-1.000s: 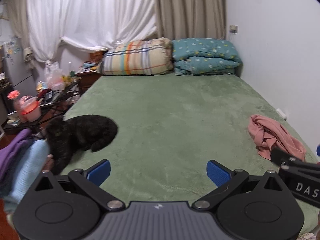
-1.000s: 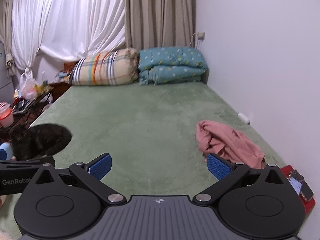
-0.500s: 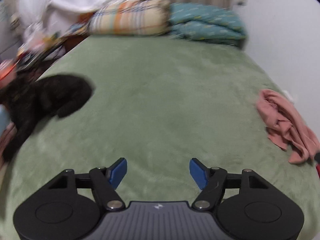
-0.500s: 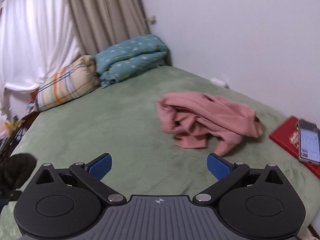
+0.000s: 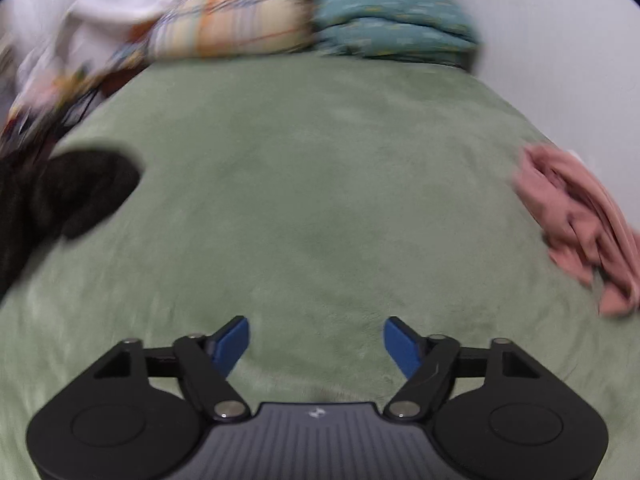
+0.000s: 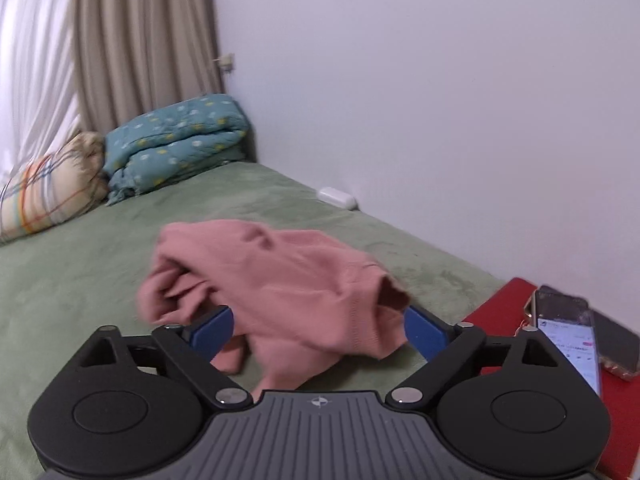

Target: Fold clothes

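Observation:
A crumpled pink garment (image 6: 280,284) lies on the green bed cover (image 6: 80,280) near the wall side. My right gripper (image 6: 318,330) is open, its blue pads on either side of the garment's near edge, not closed on it. In the left wrist view the same pink garment (image 5: 576,216) lies far right. My left gripper (image 5: 316,340) is open and empty over bare green cover (image 5: 312,200).
A dark cat (image 5: 60,196) lies at the bed's left edge. A striped pillow (image 5: 232,28) and folded teal quilt (image 5: 388,24) are at the head. A red book (image 6: 500,316) with phones (image 6: 568,336) lies right of the garment. The wall (image 6: 440,100) is close.
The right gripper has moved right and forward until the pink garment sits between its fingers. The left gripper has tilted down toward the bed and its fingers have narrowed slightly.

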{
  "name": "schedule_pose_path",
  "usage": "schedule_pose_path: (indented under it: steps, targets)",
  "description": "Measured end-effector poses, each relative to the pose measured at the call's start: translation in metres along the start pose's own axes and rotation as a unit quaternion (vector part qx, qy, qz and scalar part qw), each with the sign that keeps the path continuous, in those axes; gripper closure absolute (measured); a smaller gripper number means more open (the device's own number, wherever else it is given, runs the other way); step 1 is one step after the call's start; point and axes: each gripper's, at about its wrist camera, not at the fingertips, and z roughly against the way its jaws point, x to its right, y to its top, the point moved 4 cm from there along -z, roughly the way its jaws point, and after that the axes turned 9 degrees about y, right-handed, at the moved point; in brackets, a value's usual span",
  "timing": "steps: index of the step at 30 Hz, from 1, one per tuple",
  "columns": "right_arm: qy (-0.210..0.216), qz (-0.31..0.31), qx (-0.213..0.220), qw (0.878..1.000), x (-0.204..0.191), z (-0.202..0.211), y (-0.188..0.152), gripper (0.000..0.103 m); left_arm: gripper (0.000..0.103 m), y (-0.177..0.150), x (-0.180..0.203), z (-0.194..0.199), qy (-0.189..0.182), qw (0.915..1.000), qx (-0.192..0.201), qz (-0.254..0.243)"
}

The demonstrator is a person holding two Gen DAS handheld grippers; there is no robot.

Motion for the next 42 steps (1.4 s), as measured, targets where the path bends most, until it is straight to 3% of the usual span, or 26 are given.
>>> schedule_pose_path:
  steps: [4,6,9,11,12,13,15,17,19,21,24,27,30,33,34,36,37,38,40,42]
  targets:
    - [-0.011,-0.015,-0.006,1.000,0.031,-0.030,0.005,0.007,0.030,-0.002,0.008,-0.007,-0.003,0.9999,0.014,-0.004]
    - [0.000,-0.036,-0.018,0.999,0.050,-0.054,0.010,0.001,0.030,-0.001,0.012,-0.011,-0.003,0.9998,0.019,-0.008]
    - [0.000,-0.018,-0.032,0.999,0.052,-0.066,0.009,0.003,0.030,0.019,0.016,-0.014,0.013,0.9993,0.003,-0.034]
    - [-0.008,-0.003,-0.041,0.999,0.048,-0.070,0.007,0.032,0.031,0.019,0.017,-0.011,0.025,0.9983,0.023,-0.047]
    - [0.005,0.000,-0.044,0.999,0.046,-0.069,0.008,0.072,0.031,0.020,0.017,-0.009,0.021,0.9978,0.031,-0.055]
    - [0.025,-0.001,-0.046,0.999,0.043,-0.067,0.010,0.095,0.031,0.020,0.017,-0.007,0.016,0.9973,0.036,-0.062]
    - [0.058,0.013,-0.044,0.997,0.033,-0.058,0.015,0.095,0.035,0.020,0.018,-0.001,0.002,0.9956,0.050,-0.079]
    - [0.078,0.055,-0.031,0.995,0.013,-0.038,0.020,0.095,0.066,0.023,0.024,0.004,-0.011,0.9921,0.064,-0.107]
    - [0.102,0.068,-0.040,0.992,0.005,-0.017,0.015,0.096,0.083,0.025,0.034,0.007,-0.017,0.9872,0.076,-0.139]
    - [0.127,0.075,-0.052,0.988,0.000,0.005,0.008,0.097,0.085,0.028,0.057,0.011,-0.038,0.9758,0.110,-0.185]
    - [0.163,0.086,-0.071,0.980,-0.008,0.038,-0.003,0.098,0.083,0.031,0.093,0.017,-0.068,0.9519,0.159,-0.253]
    - [0.200,0.096,-0.090,0.971,-0.017,0.071,-0.014,0.098,0.080,0.033,0.128,0.023,-0.098,0.9198,0.208,-0.318]
    - [0.236,0.106,-0.109,0.960,-0.025,0.104,-0.025,0.098,0.079,0.033,0.165,0.029,-0.128,0.8778,0.254,-0.385]
    - [0.271,0.116,-0.128,0.947,-0.032,0.137,-0.036,0.098,0.074,0.007,0.214,0.030,-0.162,0.7988,0.296,-0.498]
    - [0.283,0.119,-0.134,0.942,-0.035,0.149,-0.040,0.097,0.069,-0.005,0.228,0.028,-0.163,0.7677,0.307,-0.538]
    - [0.275,0.124,-0.160,0.940,-0.027,0.147,-0.057,0.095,0.068,-0.028,0.253,0.020,-0.152,0.7072,0.331,-0.606]
    - [0.273,0.120,-0.165,0.940,-0.025,0.147,-0.061,0.088,0.068,-0.038,0.265,0.015,-0.146,0.6772,0.342,-0.635]
    - [0.270,0.113,-0.164,0.942,-0.024,0.147,-0.065,0.085,0.068,-0.045,0.274,0.010,-0.140,0.6563,0.351,-0.653]
    - [0.264,0.099,-0.159,0.946,-0.020,0.151,-0.069,0.065,0.067,-0.055,0.286,-0.002,-0.127,0.6253,0.367,-0.677]
    - [0.262,0.083,-0.149,0.950,-0.016,0.158,-0.073,0.057,0.056,-0.054,0.296,-0.008,-0.118,0.6061,0.381,-0.688]
